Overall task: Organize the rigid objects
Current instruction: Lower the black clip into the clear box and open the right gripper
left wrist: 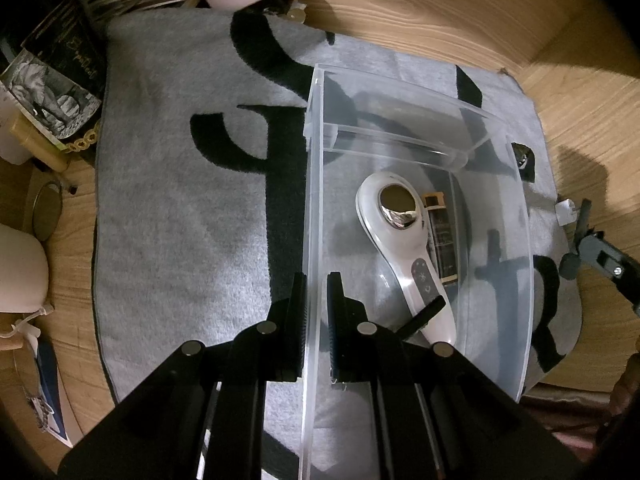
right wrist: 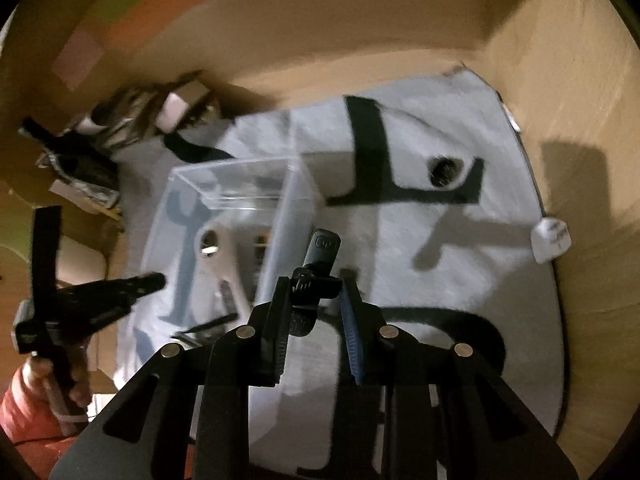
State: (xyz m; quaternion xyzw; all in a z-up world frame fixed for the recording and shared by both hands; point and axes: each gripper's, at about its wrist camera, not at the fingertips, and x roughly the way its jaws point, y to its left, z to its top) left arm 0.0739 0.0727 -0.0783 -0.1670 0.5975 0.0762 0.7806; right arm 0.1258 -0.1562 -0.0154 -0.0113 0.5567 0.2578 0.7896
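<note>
The grey towel (left wrist: 180, 220) covered the desk, probably as padding. On it sat the clear bin (left wrist: 524, 240), with the left gripper (left wrist: 316, 292) pinching its wall at 6 o'clock, jaws narrow, likely to steady it. Inside lay a white handheld device (left wrist: 400, 232) and a dark tube (left wrist: 444, 240). The right gripper (right wrist: 316, 280) was clamped on a small black gadget (right wrist: 322, 250), hovering beside the bin's 3 o'clock wall.

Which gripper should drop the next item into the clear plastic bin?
Right. The right gripper already holds a small dark clip-on device beside the clear plastic bin; the left gripper straddles the bin's wall.
</note>
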